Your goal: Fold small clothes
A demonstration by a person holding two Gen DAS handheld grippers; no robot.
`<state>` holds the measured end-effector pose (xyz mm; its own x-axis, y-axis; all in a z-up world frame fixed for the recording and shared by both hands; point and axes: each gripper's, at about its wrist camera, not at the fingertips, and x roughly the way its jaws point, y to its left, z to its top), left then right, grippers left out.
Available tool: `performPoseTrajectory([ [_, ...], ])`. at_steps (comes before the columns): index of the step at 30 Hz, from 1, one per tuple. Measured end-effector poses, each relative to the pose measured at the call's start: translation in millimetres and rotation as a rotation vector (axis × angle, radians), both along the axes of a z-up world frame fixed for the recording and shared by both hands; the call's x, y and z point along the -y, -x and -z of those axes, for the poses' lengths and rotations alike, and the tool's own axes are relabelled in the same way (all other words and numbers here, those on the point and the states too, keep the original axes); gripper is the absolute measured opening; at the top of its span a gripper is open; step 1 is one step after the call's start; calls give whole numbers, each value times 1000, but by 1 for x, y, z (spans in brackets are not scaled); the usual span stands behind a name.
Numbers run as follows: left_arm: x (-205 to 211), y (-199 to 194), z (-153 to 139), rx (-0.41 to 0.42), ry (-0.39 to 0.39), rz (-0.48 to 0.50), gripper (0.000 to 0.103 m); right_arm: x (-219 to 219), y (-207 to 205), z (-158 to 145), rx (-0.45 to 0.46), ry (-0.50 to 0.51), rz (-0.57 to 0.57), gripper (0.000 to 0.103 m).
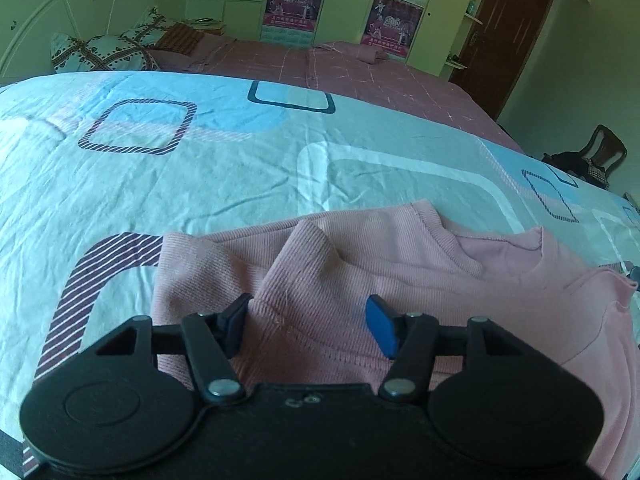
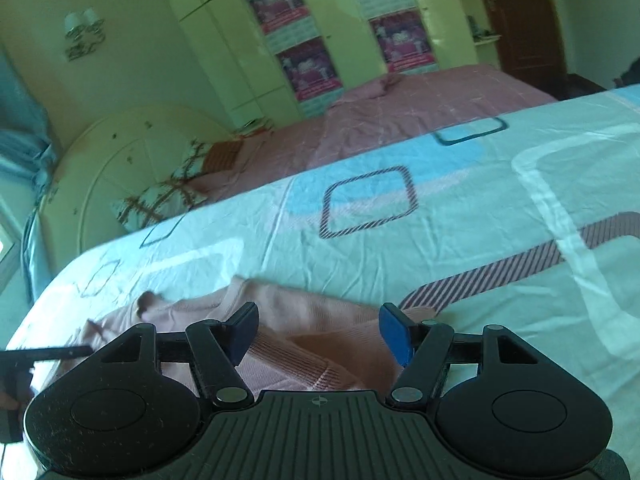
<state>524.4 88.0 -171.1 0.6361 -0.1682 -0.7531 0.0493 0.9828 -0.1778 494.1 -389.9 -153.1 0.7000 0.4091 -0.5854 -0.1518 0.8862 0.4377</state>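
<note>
A small pink ribbed garment [image 1: 360, 280] lies rumpled and partly folded on the light blue patterned bedsheet [image 1: 200, 168]. My left gripper [image 1: 308, 324] is open just above the garment's near part, its jaws wide apart with cloth showing between them. The same pink garment [image 2: 304, 332] shows in the right wrist view, on the sheet [image 2: 440, 240]. My right gripper [image 2: 320, 336] is open over its right end, holding nothing. The other gripper's black tip [image 2: 48, 354] shows at the far left edge.
A second bed with a pink checked cover [image 1: 340, 68] and patterned pillows [image 1: 100, 52] lies beyond. Wardrobes with posters [image 1: 294, 0] line the back wall, with a brown door [image 1: 508, 28] to the right. A chair with dark clothes [image 1: 592, 156] stands at the right.
</note>
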Motion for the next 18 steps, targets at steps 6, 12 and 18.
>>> performPoseTrajectory([
  [6,-8,1,-2,-3,34,3,38,-6,-6,11,-9,-30,-66,66],
  [12,-10,-1,-1,-7,59,22,33,-7,-5,6,11,16,-112,82],
  [18,4,-4,-1,18,42,66,16,-27,-20,29,-70,103,-142,32],
])
